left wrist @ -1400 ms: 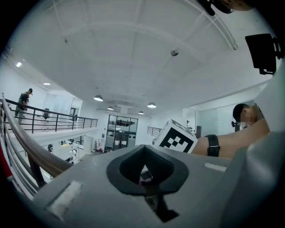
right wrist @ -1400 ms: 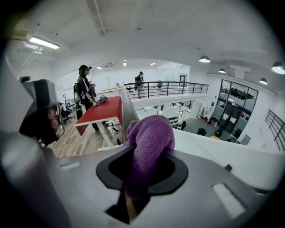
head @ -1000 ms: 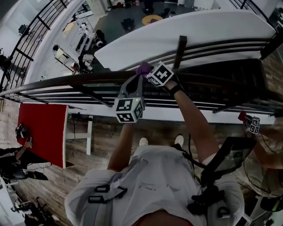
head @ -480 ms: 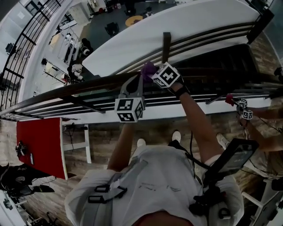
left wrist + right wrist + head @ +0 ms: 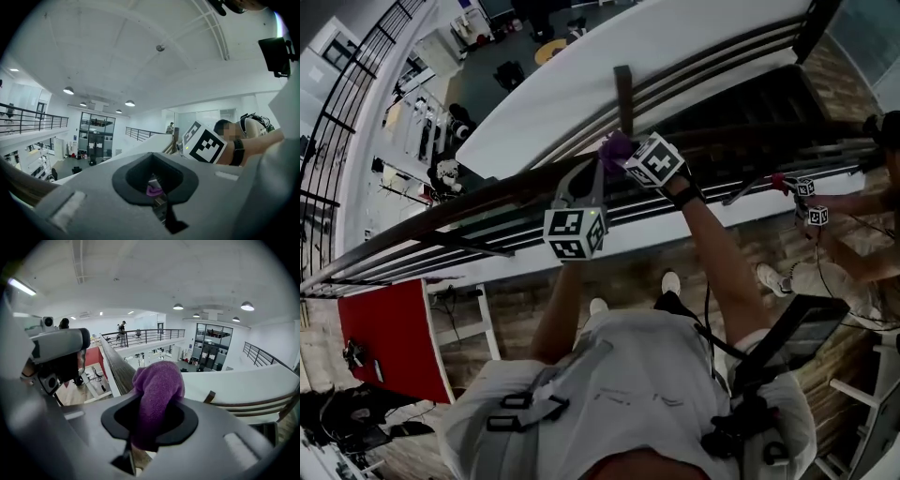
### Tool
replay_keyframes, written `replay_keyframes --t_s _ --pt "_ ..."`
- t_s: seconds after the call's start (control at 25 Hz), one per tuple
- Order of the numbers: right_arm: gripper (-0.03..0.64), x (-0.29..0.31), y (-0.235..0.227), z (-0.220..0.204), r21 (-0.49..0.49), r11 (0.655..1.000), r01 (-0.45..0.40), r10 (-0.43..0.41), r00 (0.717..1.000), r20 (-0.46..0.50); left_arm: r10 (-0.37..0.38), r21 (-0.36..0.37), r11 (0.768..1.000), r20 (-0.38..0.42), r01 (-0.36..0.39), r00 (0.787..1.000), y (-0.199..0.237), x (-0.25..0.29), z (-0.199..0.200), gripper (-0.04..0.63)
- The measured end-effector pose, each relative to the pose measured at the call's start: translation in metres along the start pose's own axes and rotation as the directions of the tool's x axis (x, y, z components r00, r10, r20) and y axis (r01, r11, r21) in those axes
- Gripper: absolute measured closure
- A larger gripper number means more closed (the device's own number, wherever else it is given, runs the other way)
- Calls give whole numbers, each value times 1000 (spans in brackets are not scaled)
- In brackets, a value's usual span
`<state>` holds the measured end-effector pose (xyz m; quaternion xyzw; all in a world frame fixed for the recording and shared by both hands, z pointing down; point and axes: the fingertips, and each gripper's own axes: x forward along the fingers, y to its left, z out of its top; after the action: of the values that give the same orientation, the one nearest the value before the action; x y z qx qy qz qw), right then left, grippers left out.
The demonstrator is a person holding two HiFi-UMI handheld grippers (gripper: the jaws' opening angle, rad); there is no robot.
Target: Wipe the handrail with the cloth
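Along the dark wooden handrail (image 5: 487, 192), left gripper (image 5: 598, 167) and right gripper (image 5: 625, 155) pinch our purple fleece cloth (image 5: 157, 380), now nearer the post (image 5: 623, 89): wiping advances.

Handrail (image 5: 478, 199) bare toward frame left and upper right. Centre crowded: left gripper (image 5: 592, 169) and right gripper (image 5: 619, 156) together on cloth (image 5: 611, 144). Post (image 5: 623, 98) just behind; another person's grippers (image 5: 807, 200) near rail, right.

The right tongs (image 5: 625, 153) are pinching a purple cloth (image 5: 612, 146) against the top of the dark handrail (image 5: 487, 195), which is running diagonally from lower left to upper right. The left tongs (image 5: 584, 173) are reaching to the rail just left of the cloth, their tips drawn together. Both of the person's arms are stretching forward over the wooden floor (image 5: 628, 267).
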<state>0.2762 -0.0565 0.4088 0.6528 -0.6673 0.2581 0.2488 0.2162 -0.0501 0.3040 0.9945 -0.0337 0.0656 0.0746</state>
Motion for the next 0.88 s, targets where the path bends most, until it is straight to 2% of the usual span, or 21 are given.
replay_keyframes --t_s 0.4,0.88 --pt "531 -48 -47 -39 77 994 80 -82 996 22 -116 20 993 -38 116 993 -54 41 -10 594" --pt "530 -131 -130 -104 138 974 181 -185 983 15 -240 26 970 -64 242 969 -155 109 -14 594"
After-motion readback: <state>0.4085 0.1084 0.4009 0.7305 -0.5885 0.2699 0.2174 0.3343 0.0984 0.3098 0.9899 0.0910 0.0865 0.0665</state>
